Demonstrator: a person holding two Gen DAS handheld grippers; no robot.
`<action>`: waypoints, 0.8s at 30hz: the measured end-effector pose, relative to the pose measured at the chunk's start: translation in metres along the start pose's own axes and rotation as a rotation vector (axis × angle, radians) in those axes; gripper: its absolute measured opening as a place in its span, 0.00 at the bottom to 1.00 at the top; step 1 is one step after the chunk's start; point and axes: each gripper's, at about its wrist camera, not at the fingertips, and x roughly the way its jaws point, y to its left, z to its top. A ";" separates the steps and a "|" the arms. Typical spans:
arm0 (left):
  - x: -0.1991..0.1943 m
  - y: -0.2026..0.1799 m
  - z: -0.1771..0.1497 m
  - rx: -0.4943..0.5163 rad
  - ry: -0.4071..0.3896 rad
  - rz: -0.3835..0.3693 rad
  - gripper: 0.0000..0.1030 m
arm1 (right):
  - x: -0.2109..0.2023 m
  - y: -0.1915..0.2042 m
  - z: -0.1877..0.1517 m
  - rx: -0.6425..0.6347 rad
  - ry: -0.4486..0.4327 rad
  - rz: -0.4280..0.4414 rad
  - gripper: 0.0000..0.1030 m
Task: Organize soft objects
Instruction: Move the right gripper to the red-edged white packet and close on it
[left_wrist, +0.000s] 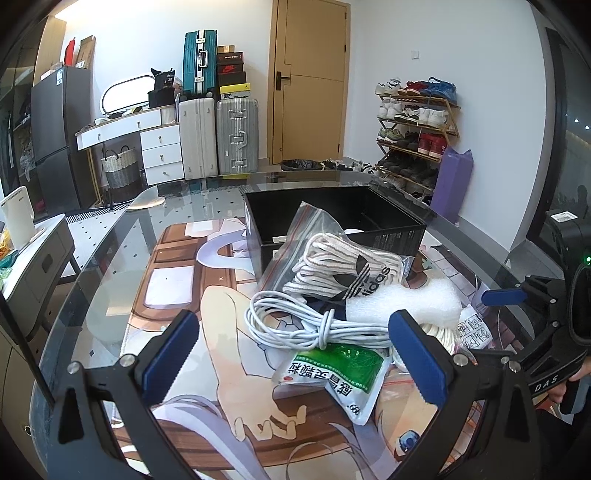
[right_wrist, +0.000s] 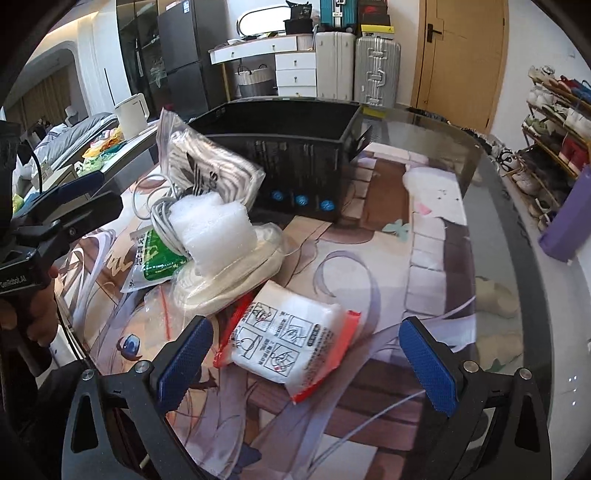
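A pile of soft things lies on the glass table before a black open box (left_wrist: 332, 221) (right_wrist: 291, 147). It holds a zip bag of white laces with an Adidas logo (left_wrist: 332, 266) (right_wrist: 207, 166), a coiled white cable (left_wrist: 306, 321) (right_wrist: 162, 210), a white foam block (left_wrist: 402, 299) (right_wrist: 214, 229), a green-and-white sachet (left_wrist: 340, 373) (right_wrist: 155, 254), a cream coil in plastic (right_wrist: 229, 284) and a white packet with red edges (right_wrist: 291, 347) (left_wrist: 474, 328). My left gripper (left_wrist: 295, 354) is open above the sachet and cable. My right gripper (right_wrist: 306, 362) is open around the white packet.
The table carries a printed anime mat (left_wrist: 184, 332) under glass, its curved edge (right_wrist: 517, 229) to the right. Beyond stand suitcases (left_wrist: 218, 136), a white drawer desk (left_wrist: 147, 140), a door (left_wrist: 310, 81), a shoe rack (left_wrist: 417, 129), a purple bag (left_wrist: 452, 181) and a side cabinet with kettle (left_wrist: 22, 225).
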 end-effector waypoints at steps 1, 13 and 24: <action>0.000 0.000 0.000 0.000 0.001 0.000 1.00 | 0.002 0.001 0.000 -0.005 0.006 0.000 0.99; 0.002 -0.004 -0.002 0.008 0.011 -0.007 1.00 | 0.018 -0.013 -0.003 0.032 0.043 -0.063 0.99; 0.003 -0.006 -0.005 0.015 0.020 -0.013 1.00 | 0.016 -0.015 -0.001 0.037 0.024 -0.055 0.83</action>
